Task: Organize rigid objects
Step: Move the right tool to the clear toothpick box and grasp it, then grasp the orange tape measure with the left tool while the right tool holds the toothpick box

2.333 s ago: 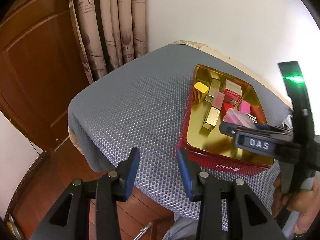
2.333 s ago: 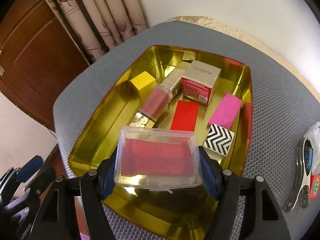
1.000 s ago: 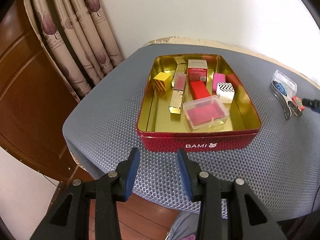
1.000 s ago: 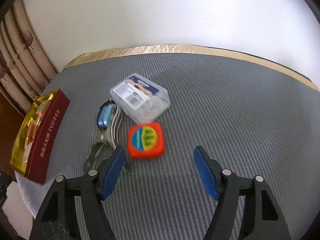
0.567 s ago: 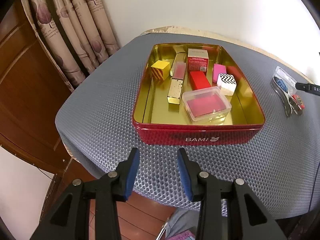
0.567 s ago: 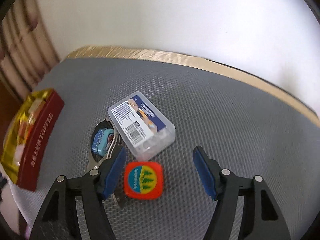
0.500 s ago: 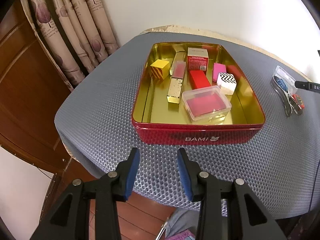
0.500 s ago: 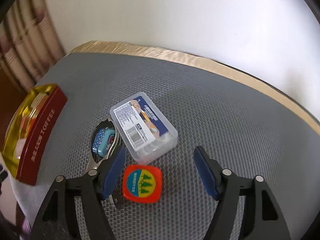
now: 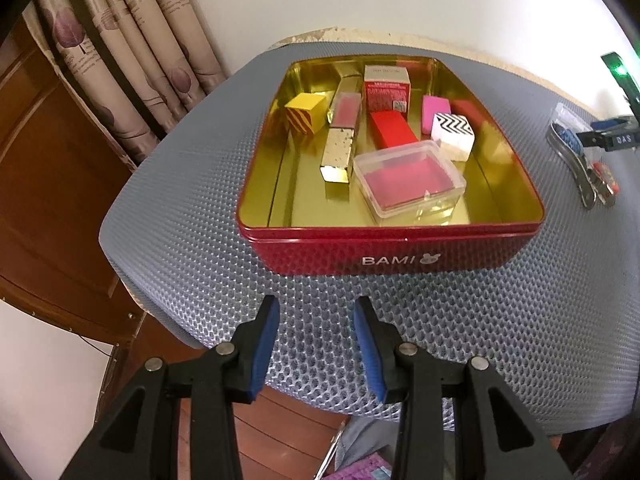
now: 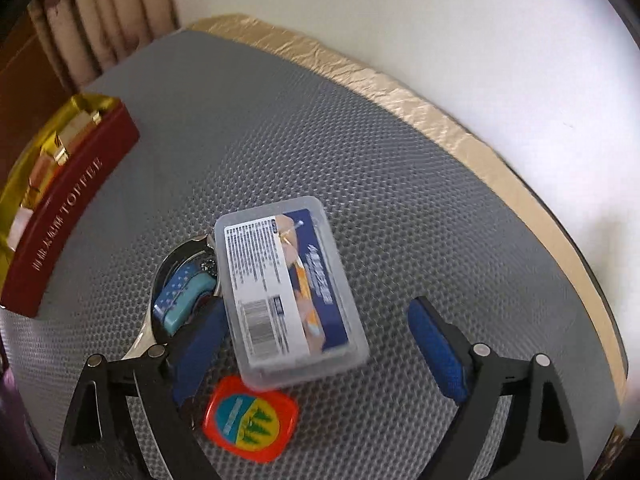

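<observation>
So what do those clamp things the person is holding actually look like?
Each hand-held gripper, left and right, has two black plastic fingers with triangular cut-outs, silver rivets and blue pads. Seen from outside, the right one bears a white "DAS" label and a green light.

We are reading "BAMI" in white, with a small rabbit mark beside it, on the near wall of the red tin point(image 9: 384, 254). On its side wall we are making out "TOFFEE". The clear case's point(image 10: 286, 300) label print is blurring past reading.
</observation>
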The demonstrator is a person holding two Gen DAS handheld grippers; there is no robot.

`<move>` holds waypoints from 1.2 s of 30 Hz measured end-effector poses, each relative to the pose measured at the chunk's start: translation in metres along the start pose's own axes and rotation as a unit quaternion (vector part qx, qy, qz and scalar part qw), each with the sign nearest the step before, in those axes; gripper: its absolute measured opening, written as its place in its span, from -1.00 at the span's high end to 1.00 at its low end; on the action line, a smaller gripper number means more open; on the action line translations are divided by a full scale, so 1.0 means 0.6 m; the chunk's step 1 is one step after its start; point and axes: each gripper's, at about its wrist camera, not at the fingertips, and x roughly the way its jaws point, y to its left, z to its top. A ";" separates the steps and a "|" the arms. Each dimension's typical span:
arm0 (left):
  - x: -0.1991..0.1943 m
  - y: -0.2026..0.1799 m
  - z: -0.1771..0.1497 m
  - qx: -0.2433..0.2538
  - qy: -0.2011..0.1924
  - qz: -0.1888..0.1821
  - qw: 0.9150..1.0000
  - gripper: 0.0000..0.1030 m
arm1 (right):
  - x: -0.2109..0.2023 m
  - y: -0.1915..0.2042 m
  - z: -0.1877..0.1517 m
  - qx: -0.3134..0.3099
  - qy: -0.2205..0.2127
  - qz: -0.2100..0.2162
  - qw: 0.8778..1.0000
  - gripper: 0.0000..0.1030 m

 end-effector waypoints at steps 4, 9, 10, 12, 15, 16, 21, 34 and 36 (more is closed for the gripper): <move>0.003 -0.009 -0.002 0.010 -0.001 0.009 1.000 0.23 | 0.022 0.012 0.011 -0.001 0.016 0.012 1.000 -0.12; -0.007 -0.017 -0.003 0.021 -0.015 0.008 1.000 0.23 | -0.027 -0.033 -0.046 0.067 -0.020 -0.016 0.997 -0.13; -0.015 -0.019 -0.005 0.024 -0.022 -0.002 0.999 0.23 | -0.041 -0.047 -0.066 0.086 -0.025 -0.026 0.996 -0.13; -0.032 -0.028 -0.005 0.036 -0.041 -0.013 0.998 0.23 | -0.075 -0.079 -0.121 0.134 -0.039 -0.040 0.989 -0.13; -0.062 -0.061 0.003 0.067 -0.061 -0.039 0.995 0.23 | -0.122 -0.123 -0.222 0.199 -0.048 -0.072 0.976 -0.13; -0.072 -0.076 0.010 0.076 -0.062 -0.063 0.993 0.23 | -0.135 -0.135 -0.260 0.217 -0.047 -0.085 0.971 -0.13; -0.117 -0.177 0.074 0.123 -0.042 -0.211 0.969 0.23 | -0.170 -0.167 -0.405 0.272 -0.041 -0.157 0.949 -0.13; -0.059 -0.481 0.273 0.191 0.094 -0.280 0.936 0.23 | -0.164 -0.176 -0.500 0.326 -0.102 -0.153 0.927 -0.14; -0.028 -0.501 0.282 0.181 0.116 -0.267 0.939 0.23 | -0.164 -0.172 -0.497 0.326 -0.104 -0.154 0.927 -0.14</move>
